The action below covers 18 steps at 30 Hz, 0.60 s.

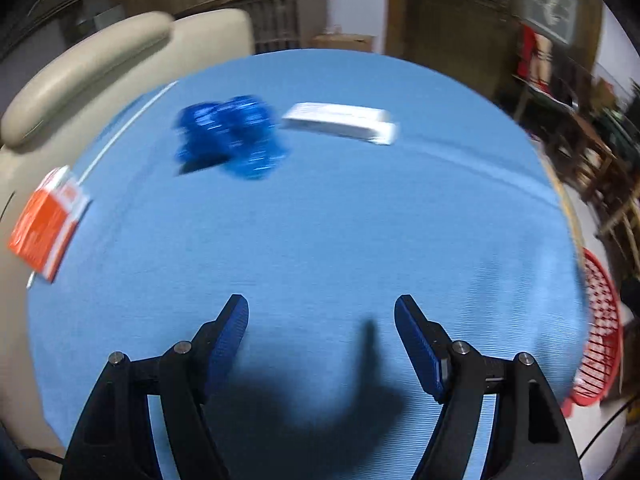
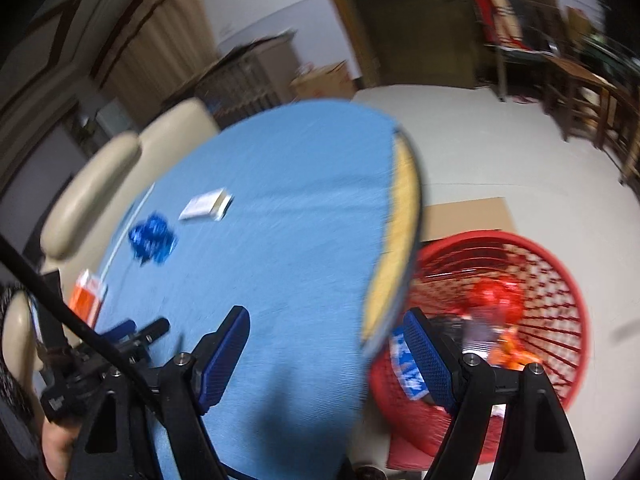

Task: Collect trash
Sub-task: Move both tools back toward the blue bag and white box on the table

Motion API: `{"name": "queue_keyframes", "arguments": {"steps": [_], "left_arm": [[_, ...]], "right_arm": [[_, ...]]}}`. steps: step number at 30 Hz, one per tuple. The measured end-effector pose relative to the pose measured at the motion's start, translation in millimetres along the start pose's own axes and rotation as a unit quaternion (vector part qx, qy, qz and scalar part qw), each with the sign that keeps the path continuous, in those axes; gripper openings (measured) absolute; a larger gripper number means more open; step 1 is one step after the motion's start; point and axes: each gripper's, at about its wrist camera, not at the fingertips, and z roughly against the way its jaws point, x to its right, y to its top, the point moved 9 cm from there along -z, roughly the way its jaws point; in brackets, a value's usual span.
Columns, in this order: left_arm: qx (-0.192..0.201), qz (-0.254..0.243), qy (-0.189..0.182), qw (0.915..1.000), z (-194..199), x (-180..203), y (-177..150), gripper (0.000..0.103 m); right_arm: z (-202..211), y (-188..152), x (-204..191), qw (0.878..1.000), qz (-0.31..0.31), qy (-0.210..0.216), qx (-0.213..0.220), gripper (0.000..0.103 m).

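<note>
Three pieces of trash left on the blue tablecloth [image 1: 320, 220]: crumpled blue wrapper [image 1: 232, 140], light and springy, pinch its bulk; white box [image 1: 340, 122] and orange carton [image 1: 46, 224], stiff, grip across flat sides; left gripper [image 1: 320, 320] and right gripper [image 2: 326, 334] both agape, empty; only the right view shows the red basket's [image 2: 560, 280] contents.

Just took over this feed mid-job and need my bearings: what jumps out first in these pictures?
The red basket on the floor beside the table, already holding trash. On the blue tablecloth lie three pieces: a crumpled blue wrapper near the far side, a white box to its right, and an orange carton at the left edge. Both hand-held grippers are open and empty.
</note>
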Motion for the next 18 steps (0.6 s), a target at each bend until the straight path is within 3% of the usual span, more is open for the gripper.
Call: {"name": "queue_keyframes", "arguments": {"steps": [7, 18], "left_arm": [[-0.003, 0.053, 0.02, 0.9984, -18.0, -65.0, 7.6, 0.076], [-0.001, 0.111, 0.034, 0.9932, -37.6, -128.0, 22.7, 0.076]], "right_arm": [[-57.9, -9.9, -64.0, 0.996, 0.074, 0.006, -0.047, 0.082], [-123.7, 4.5, -131.7, 0.985, 0.161, 0.005, -0.066, 0.082]]}}
